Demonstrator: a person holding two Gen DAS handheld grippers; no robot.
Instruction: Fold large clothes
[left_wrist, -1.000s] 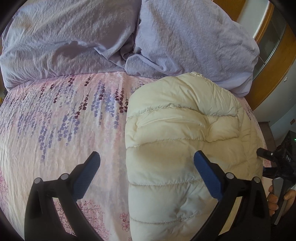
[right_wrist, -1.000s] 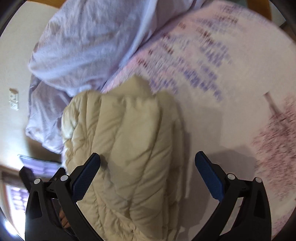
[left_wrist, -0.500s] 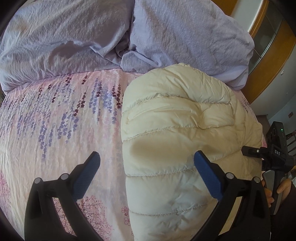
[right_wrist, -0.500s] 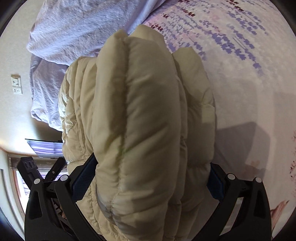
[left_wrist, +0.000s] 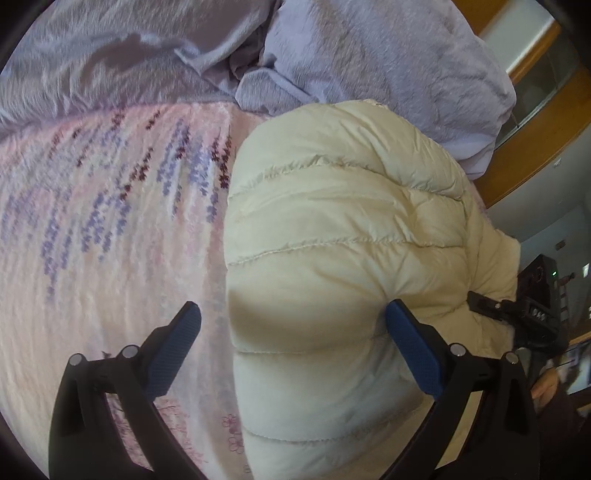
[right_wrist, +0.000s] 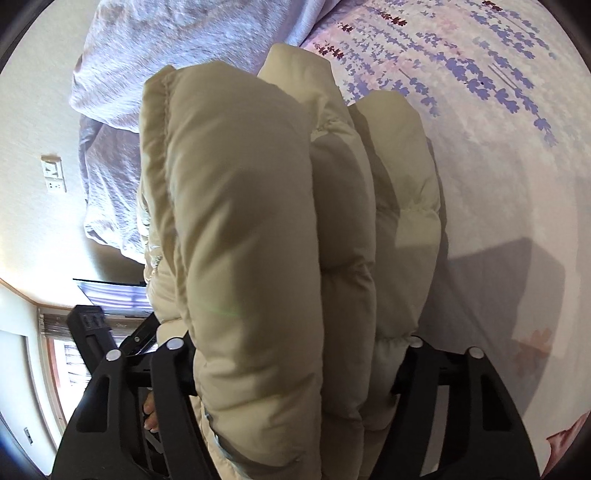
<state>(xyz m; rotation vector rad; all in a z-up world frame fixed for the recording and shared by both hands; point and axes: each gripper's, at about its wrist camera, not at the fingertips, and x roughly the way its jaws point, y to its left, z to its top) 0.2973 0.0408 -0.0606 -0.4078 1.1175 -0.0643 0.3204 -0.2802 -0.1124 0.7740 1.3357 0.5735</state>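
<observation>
A cream quilted puffer jacket (left_wrist: 332, 258) lies folded in thick layers on the floral pink bedsheet (left_wrist: 110, 240). My left gripper (left_wrist: 291, 354) is open just above its near end, right finger touching the fabric, left finger over the sheet. In the right wrist view the jacket (right_wrist: 266, 240) fills the space between the fingers of my right gripper (right_wrist: 295, 369); the fingers have closed in against the stacked layers and their pads are hidden by the fabric. The right gripper also shows at the jacket's right side in the left wrist view (left_wrist: 532, 317).
Lavender pillows and a crumpled lavender duvet (left_wrist: 332, 55) lie at the head of the bed, touching the jacket's far end. A wooden headboard edge (left_wrist: 535, 147) and a wall (right_wrist: 33, 166) with a socket stand beyond.
My right gripper moved onto the jacket's edge and its fingers closed in on the folded layers. My left gripper moved closer over the jacket, staying open.
</observation>
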